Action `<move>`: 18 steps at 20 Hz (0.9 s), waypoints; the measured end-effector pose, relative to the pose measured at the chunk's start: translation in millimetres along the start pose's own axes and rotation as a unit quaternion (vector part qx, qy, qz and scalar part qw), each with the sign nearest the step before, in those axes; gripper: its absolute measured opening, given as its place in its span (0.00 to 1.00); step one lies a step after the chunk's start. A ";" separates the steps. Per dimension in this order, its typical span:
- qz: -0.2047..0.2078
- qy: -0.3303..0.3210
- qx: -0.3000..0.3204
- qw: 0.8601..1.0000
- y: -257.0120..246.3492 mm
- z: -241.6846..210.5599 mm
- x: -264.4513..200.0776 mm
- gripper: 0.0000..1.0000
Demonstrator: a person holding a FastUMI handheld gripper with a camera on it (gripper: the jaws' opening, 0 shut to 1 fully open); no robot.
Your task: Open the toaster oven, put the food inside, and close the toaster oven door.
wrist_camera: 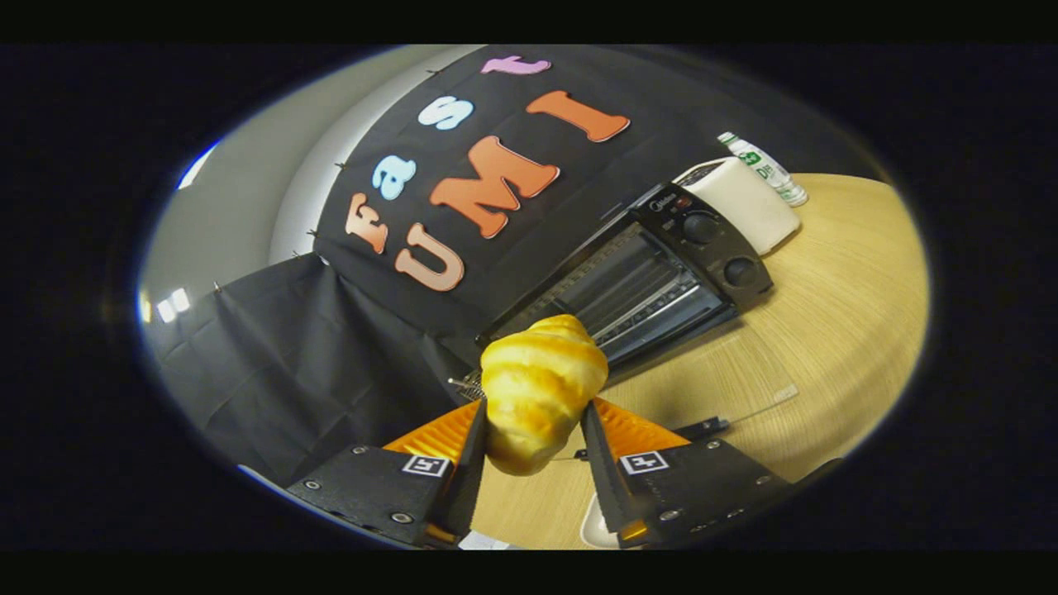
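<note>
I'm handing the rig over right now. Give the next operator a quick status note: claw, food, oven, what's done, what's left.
Claw: shut on the croissant, both fingers pressing its sides, held up off the wooden table.
Toaster oven: just beyond the croissant, door already open and lying flat on the table, rack visible inside.
Behind the oven: a white appliance and a plastic bottle.
Done: door opened, food picked up.
Left: move the croissant onto the rack, release, back out, close the door.
</note>
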State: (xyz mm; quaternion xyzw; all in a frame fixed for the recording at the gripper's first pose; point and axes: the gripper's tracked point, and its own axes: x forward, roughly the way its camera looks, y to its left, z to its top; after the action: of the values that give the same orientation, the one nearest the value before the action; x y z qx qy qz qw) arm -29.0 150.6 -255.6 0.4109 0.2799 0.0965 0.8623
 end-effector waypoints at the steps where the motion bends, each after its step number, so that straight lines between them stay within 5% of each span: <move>1: -0.001 0.002 0.008 1.000 -3.4 4.1 14.1 0.60; 6: -0.010 0.013 0.036 0.999 -20.9 21.0 75.5 0.60; 18: -0.076 0.013 -0.028 0.997 -56.2 49.4 161.9 0.60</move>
State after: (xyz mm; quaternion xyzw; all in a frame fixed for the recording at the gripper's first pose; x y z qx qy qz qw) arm 128.6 146.3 -338.7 0.3626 0.3188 0.0445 0.8746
